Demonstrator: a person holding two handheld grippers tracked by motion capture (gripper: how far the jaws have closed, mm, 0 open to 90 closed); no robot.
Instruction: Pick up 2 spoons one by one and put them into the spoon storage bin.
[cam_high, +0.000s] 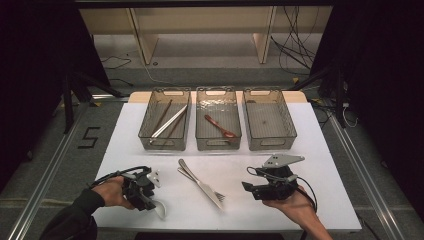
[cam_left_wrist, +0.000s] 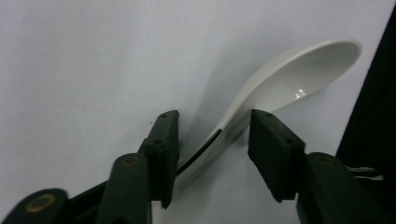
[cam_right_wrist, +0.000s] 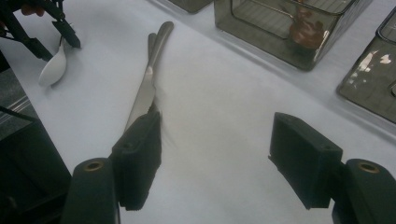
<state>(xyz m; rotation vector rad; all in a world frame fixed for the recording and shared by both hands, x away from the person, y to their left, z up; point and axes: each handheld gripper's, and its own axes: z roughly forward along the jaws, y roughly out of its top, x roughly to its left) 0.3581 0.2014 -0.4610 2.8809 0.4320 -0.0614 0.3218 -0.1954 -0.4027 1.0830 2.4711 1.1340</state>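
While half-closed: L gripper (cam_left_wrist: 212, 140) astride spoon handle (cam_left_wrist: 219, 135).

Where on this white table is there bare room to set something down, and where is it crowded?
Free: the white table right of the three bins, the strip left of the chopstick bin, and between knife and fork and the right claw. Crowded: the bin row, and the near-left corner around the white spoon.

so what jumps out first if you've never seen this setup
Three clear bins stand in a row at the far side of the white table: chopsticks in the left one, a brown spoon in the middle one. Nearer, a knife and fork lie together at the table's centre. At the near left edge, the left hand-held gripper straddles the handle of a white spoon.
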